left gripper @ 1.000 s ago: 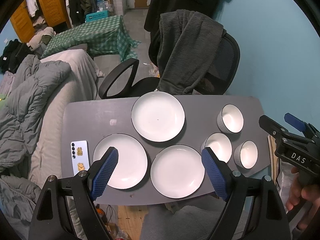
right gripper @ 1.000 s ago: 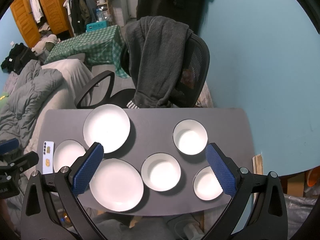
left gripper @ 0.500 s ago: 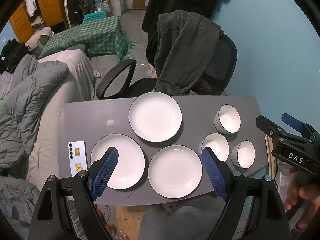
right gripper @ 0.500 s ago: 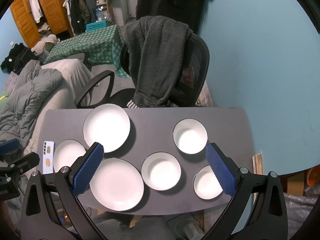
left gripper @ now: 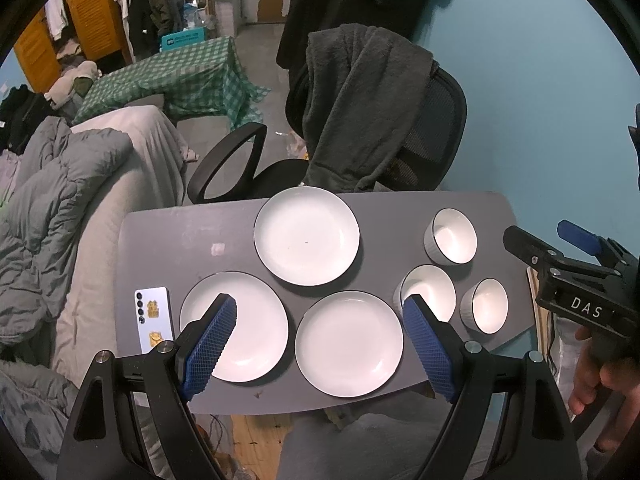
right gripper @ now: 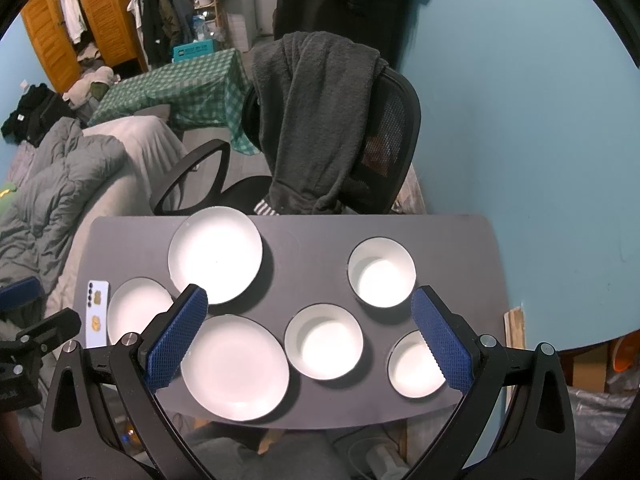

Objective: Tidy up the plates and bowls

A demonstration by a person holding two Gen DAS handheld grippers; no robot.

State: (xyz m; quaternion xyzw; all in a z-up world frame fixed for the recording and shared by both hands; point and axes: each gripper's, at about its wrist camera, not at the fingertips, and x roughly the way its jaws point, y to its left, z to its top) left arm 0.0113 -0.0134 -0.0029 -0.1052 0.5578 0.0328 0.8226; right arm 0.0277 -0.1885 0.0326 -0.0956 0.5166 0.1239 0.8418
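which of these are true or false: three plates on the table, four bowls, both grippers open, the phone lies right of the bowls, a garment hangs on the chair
1. Three plates lie on the table. True: far plate, left plate, near plate.
2. There are four bowls. False: three, far bowl, middle bowl, near bowl.
3. Both grippers are open. True: left gripper and right gripper hold nothing.
4. The phone lies right of the bowls. False: it lies at the table's left edge.
5. A garment hangs on the chair. True: a dark grey garment.
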